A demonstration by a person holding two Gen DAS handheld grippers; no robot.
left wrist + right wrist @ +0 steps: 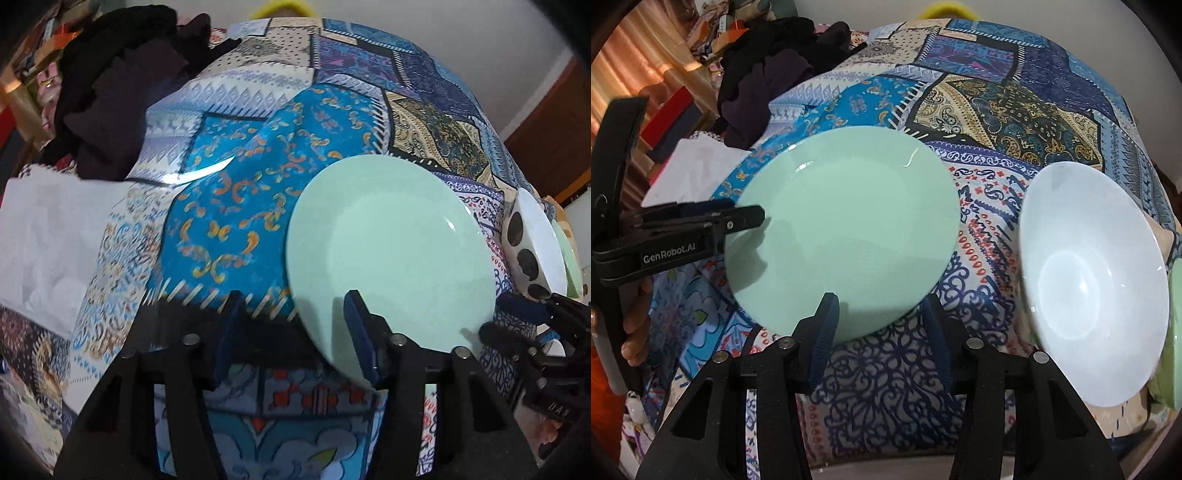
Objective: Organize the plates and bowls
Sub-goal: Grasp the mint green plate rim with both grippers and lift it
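Observation:
A mint-green plate (391,254) (846,229) lies flat on the patchwork cloth (258,184). My left gripper (295,332) is open at the plate's near-left rim. One of its fingers reaches over the plate and the other is over the cloth. The right wrist view shows this left gripper (746,212) side-on, at the plate's left edge. My right gripper (881,325) is open at the plate's front rim, and its left finger overlaps the edge. Right of the plate stands a white bowl (1089,295) (532,251) with black spots on its outside.
A second pale green dish (1174,306) shows partly behind the bowl. A heap of dark clothes (768,81) lies at the back left, with a white paper sheet (48,240) in front of it. A hand (635,332) holds the left gripper.

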